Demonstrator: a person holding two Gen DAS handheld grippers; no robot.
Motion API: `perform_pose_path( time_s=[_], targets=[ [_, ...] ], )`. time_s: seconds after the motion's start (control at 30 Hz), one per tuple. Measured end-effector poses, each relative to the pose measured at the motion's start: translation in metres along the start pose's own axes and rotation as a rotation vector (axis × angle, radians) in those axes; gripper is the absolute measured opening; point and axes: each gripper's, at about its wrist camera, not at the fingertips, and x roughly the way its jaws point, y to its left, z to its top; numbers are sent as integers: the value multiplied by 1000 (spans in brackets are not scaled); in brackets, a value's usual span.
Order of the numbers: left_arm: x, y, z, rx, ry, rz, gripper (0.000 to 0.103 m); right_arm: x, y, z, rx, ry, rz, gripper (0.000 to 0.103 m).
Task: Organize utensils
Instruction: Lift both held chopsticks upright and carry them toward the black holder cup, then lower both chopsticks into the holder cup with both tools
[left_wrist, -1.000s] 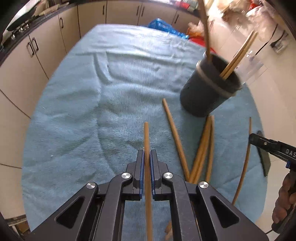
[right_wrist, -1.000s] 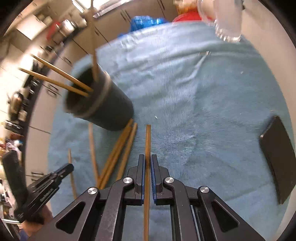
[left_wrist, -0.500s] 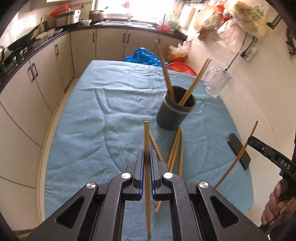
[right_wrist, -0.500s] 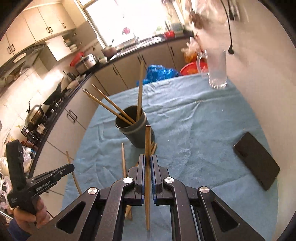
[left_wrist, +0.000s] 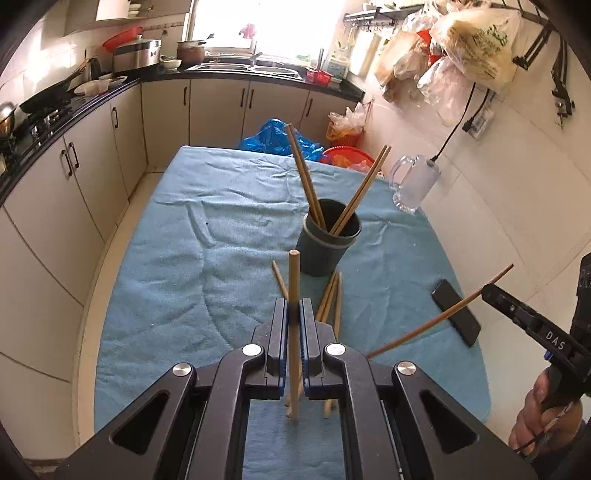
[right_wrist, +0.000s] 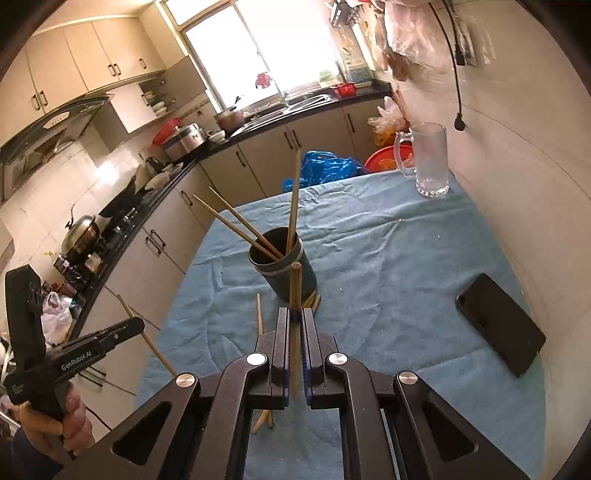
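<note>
The left gripper pinches one chopstick upright above the blue cloth, loose chopsticks lie before the dark cup holding three more, and the right gripper pinches another chopstick
</note>
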Motion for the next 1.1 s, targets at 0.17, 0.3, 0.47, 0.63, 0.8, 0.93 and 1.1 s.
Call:
perform_pose_path(
  time_s=[0.17,0.3,0.47,0.63,0.8,0.93,1.1],
  targets=[
    [-10,-14,7,-11,-31,26,6,-11,-12,12,-18,-22,42,5],
    [-18,-27,13,-17,-49,45,6,-21,-26,21,-12,-40,74,5],
    [-23,-45,17,-12,-58,67,6,-29,-44,27,6,-50,108,5],
    [-25,-60,24,-15,-55,78,6,-37,-63,29,30,-52,138,5],
    [-29,-68,32,-32,-54,83,6,-40,-82,34,63,-48,163,5],
    [-32,-72,42,-35,-63,85,6,-41,-91,39,81,-52,171,5],
    [-34,-76,58,-16,-82,65,6,-46,-96,48,107,-78,167,5]
  ],
)
